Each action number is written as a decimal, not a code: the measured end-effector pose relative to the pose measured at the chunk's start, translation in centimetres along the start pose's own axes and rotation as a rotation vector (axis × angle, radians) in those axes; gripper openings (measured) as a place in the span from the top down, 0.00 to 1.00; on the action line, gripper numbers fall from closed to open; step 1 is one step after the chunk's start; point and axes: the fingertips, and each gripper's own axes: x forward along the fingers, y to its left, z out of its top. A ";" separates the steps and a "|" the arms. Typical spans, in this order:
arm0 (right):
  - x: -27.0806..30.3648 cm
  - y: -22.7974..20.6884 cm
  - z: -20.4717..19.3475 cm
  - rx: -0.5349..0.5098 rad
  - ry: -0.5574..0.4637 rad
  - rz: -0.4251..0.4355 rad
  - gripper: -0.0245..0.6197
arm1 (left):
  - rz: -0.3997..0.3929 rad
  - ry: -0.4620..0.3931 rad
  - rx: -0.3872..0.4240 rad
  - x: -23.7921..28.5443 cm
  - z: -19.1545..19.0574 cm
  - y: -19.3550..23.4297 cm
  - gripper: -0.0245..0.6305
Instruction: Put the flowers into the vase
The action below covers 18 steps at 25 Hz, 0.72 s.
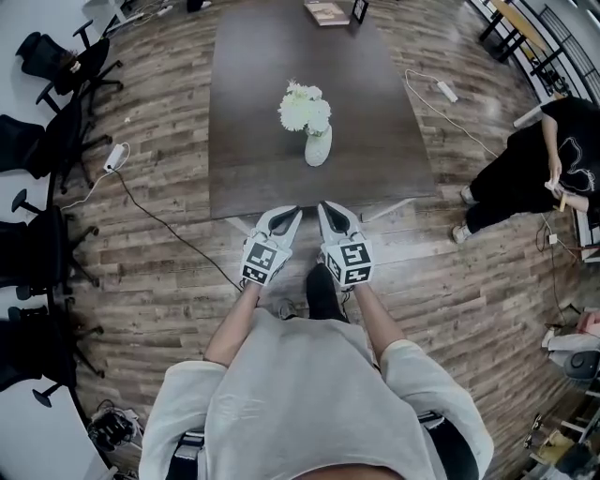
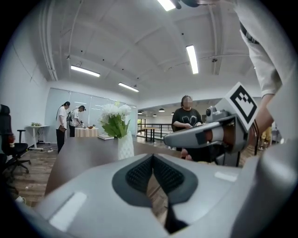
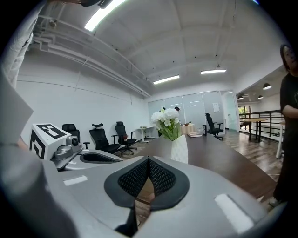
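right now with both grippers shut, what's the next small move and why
Probably just lower both to rest: the flowers already stand in the vase on the table, and the left gripper and right gripper are shut, empty, short of its edge.

Long dark counter (image 1: 253, 141) on wood-plank floor (image 1: 159, 262), book (image 1: 326, 12) at its far end, black office chairs (image 1: 52, 131) along the left, white power strip (image 1: 114, 157) with black cable on the floor, person in black (image 1: 534, 173) at the right, ceiling light strips (image 2: 192, 59) overhead
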 end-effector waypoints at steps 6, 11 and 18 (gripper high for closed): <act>-3.7 2.1 -0.6 0.012 -0.016 -0.030 0.97 | -0.001 -0.017 -0.001 -2.8 0.6 -2.7 0.95; -6.1 3.0 -1.2 0.003 -0.024 -0.038 0.97 | 0.005 -0.027 0.001 -4.2 0.4 -4.8 0.95; -8.8 3.5 -1.7 -0.002 -0.034 -0.050 0.97 | 0.003 -0.038 -0.008 -5.4 0.6 -7.1 0.95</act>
